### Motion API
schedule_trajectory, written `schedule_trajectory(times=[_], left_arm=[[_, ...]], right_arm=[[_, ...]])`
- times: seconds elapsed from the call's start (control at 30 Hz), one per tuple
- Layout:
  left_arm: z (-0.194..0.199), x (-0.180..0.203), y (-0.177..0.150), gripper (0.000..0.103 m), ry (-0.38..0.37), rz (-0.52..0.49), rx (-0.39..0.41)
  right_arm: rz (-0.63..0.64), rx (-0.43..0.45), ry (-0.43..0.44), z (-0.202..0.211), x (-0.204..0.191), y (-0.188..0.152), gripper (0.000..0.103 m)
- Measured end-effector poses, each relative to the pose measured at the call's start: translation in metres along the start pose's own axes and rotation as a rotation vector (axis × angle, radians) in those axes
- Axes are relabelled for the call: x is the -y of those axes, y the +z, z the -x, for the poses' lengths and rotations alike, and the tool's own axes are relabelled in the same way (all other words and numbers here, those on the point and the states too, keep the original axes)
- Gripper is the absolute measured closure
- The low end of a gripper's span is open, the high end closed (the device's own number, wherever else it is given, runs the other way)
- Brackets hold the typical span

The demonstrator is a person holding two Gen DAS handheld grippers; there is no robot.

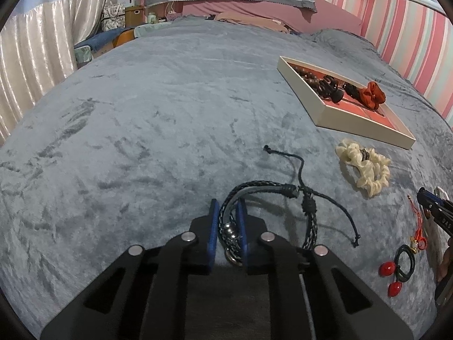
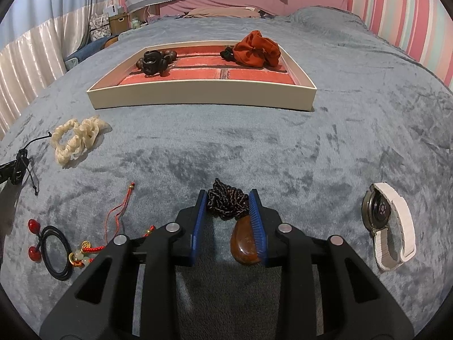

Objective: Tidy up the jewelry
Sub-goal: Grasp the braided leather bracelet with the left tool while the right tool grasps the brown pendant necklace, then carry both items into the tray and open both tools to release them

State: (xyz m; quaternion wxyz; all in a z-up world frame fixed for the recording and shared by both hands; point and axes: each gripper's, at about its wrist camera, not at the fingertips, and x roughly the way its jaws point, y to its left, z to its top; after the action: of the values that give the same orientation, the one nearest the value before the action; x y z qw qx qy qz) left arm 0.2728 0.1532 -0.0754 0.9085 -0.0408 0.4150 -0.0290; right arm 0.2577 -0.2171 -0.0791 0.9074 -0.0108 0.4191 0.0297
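Observation:
A cream tray with a red brick-pattern floor holds a brown bead bracelet, a black claw clip and an orange scrunchie; it also shows in the left wrist view. My left gripper is shut on a dark braided cord bracelet, whose cords trail right over the blanket. My right gripper is closed around a black cord necklace with a brown pendant lying on the blanket.
On the grey blanket lie a cream scrunchie, a red cord charm, a black hair tie with red balls and a white-strap watch. Pillows sit at the far end, a striped wall to the right.

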Motion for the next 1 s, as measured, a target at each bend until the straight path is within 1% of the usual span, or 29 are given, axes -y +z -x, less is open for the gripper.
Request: schedule_trajectory(times=[0.5, 0.77, 1.0], left_arm=[[0.013, 0.008, 0.007, 0.094, 0.024, -0.03, 0.061], [0.025, 0.018, 0.028, 0.094, 0.022, -0.046, 0.122], [0.041, 0.038, 0.056, 0.094, 0.009, -0.091, 0.2]], right_arm=[[-0.026, 0.035, 0.016, 0.01, 0.01, 0.006, 0.075], [-0.031, 0.065, 0.016, 0.014, 0.02, 0.025, 0.077], [-0.022, 0.102, 0.003, 0.018, 0.029, 0.053, 0.077]])
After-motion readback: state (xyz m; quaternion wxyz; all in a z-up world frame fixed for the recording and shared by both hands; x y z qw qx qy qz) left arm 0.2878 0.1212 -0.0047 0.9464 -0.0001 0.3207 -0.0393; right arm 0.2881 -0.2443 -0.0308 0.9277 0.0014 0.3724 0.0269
